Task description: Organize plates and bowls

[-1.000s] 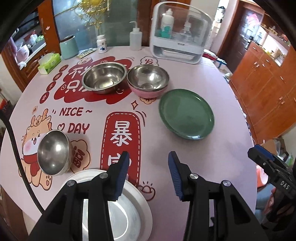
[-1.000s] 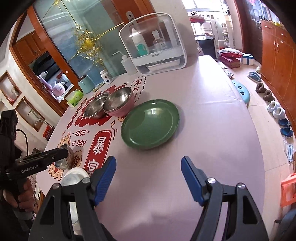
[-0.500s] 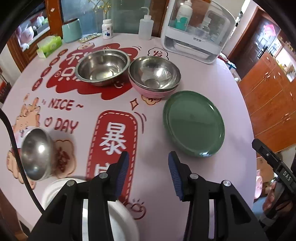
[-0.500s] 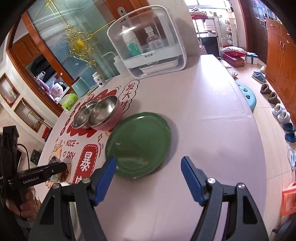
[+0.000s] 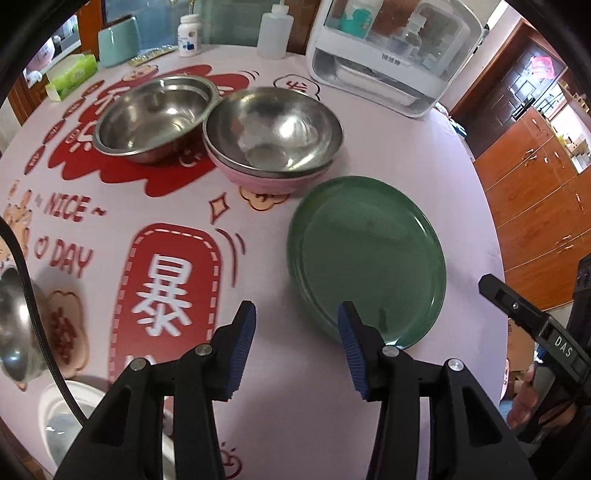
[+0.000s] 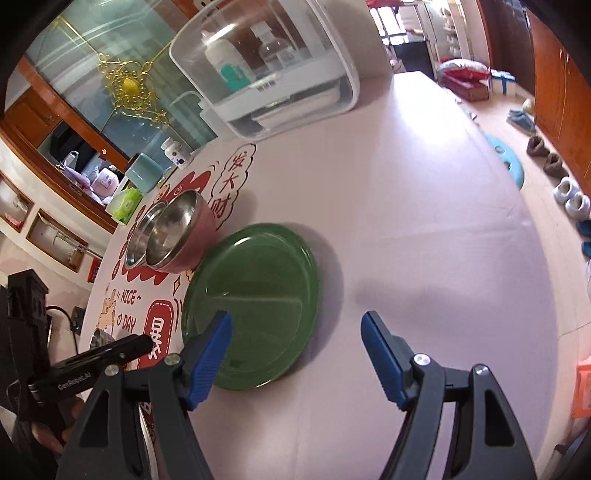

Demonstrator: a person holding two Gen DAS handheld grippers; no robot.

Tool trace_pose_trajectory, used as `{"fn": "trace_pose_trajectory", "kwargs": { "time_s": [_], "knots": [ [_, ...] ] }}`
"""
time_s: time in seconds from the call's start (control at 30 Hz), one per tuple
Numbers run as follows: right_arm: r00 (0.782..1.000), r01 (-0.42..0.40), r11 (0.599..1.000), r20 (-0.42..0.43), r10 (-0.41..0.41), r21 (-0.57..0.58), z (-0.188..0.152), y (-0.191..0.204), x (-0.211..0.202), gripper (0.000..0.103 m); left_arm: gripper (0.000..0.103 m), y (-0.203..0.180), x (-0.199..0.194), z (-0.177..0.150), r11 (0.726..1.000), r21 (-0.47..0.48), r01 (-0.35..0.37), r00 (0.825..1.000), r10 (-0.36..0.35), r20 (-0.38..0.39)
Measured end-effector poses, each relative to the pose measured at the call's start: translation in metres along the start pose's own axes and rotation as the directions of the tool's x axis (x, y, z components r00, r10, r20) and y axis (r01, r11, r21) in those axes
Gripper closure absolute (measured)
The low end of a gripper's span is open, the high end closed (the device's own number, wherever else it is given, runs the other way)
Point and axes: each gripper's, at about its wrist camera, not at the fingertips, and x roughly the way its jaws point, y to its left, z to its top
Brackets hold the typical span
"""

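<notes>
A green plate (image 5: 365,254) lies on the pink table, also in the right wrist view (image 6: 255,306). Behind it stands a steel bowl nested in a pink bowl (image 5: 273,136), with another steel bowl (image 5: 155,114) to its left. A small steel bowl (image 5: 14,328) and a white plate (image 5: 59,417) sit at the near left. My left gripper (image 5: 295,347) is open and empty, just short of the green plate's near edge. My right gripper (image 6: 295,354) is open and empty, at the plate's near right edge.
A white and clear storage box (image 5: 391,55) with bottles stands at the back of the table. A squeeze bottle (image 5: 273,29), a pill bottle (image 5: 189,35), a teal canister (image 5: 118,42) and a tissue box (image 5: 72,75) line the far left edge. Wooden cabinets (image 5: 535,177) stand right.
Both grippers have moved forward towards the green plate, which now looks larger and closer. The white plate and small bowl have slid to the left wrist view's lower left edge.
</notes>
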Motion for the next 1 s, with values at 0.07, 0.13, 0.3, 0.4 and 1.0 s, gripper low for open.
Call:
{"fn": "trace_pose_trajectory", "kwargs": {
  "time_s": [0.07, 0.13, 0.3, 0.4, 1.0],
  "knots": [
    [1.0, -0.013, 1.0, -0.006, 0.013, 0.017, 0.0, -0.004, 0.005, 0.03, 0.058, -0.001, 0.006, 0.0, 1.0, -0.007, 0.008, 1.0, -0.008, 0.007],
    [0.999, -0.029, 0.999, -0.016, 0.029, 0.041, -0.002, -0.009, 0.011, 0.03, 0.058, -0.001, 0.012, -0.001, 1.0, -0.014, 0.016, 1.0, -0.016, 0.017],
    [0.998, -0.047, 0.996, -0.036, 0.05, 0.071, -0.005, -0.019, 0.023, 0.035, 0.058, 0.0, 0.028, 0.001, 0.998, -0.037, 0.043, 0.999, -0.042, 0.028],
    [0.997, -0.065, 0.994, -0.039, 0.069, 0.093, -0.006, -0.022, 0.029, 0.038, 0.058, 0.0, 0.037, 0.004, 0.999, -0.026, 0.035, 0.999, -0.035, 0.024],
    [0.993, -0.101, 0.99, -0.057, 0.107, 0.097, -0.007, -0.026, 0.049, 0.077, 0.059, 0.002, 0.063, 0.005, 0.994, -0.042, 0.099, 0.995, -0.098, 0.022]
  ]
}}
